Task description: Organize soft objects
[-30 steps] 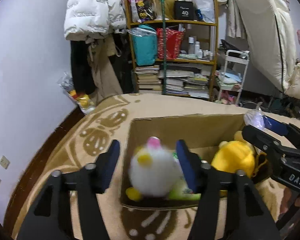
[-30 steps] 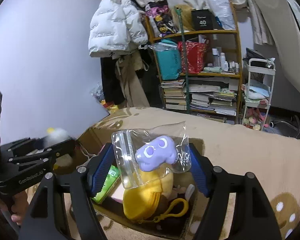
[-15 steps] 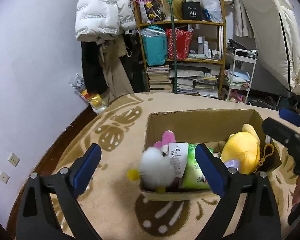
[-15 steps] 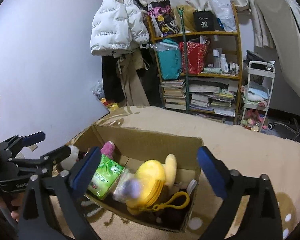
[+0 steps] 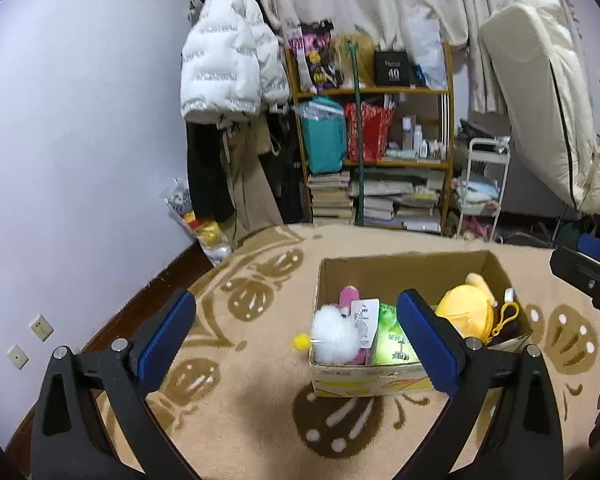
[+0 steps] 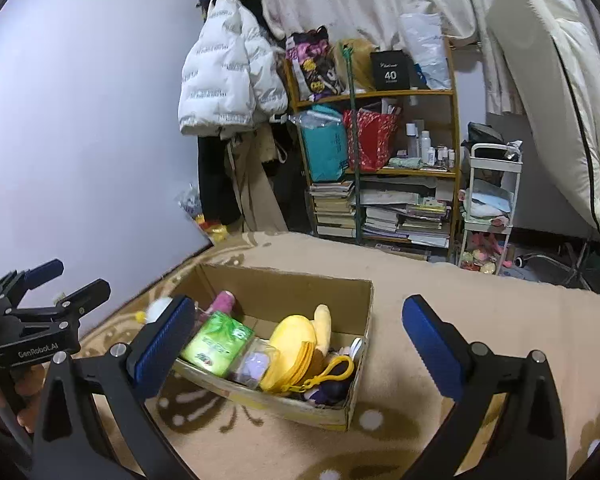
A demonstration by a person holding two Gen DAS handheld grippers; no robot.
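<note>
The cardboard box (image 5: 400, 276) sits on the tan patterned blanket (image 5: 260, 420), ahead of both my grippers, and it holds the soft objects. At its left end I see the white fluffy toy (image 5: 334, 336) with a yellow pom and a paper tag, partly leaning over the near wall. A pink plush (image 5: 347, 298) stands just behind it. Beside these, toward the middle, lies the green tissue pack (image 6: 217, 342). Right of that is the clear zip bag with a purple toy (image 6: 256, 364), resting against the yellow plush (image 6: 296, 344). A yellow clip (image 6: 328, 372) lies at the right end, over something dark I cannot identify.

My left gripper (image 5: 296, 336): jaws opening, already wide, nothing between the pads; the box shows through the gap but further off. My right gripper (image 6: 296, 344): jaws released and spread wide, holding nothing, box visible between them below.

In the right wrist view the left gripper appears at the far left with a hand (image 6: 4, 400) under it.

Beyond the blanket: a wooden bookshelf (image 5: 372, 160) with stacked books against the far wall, a white puffer jacket (image 5: 228, 68) hanging left of it, and a white trolley (image 5: 482, 184) right of it.
</note>
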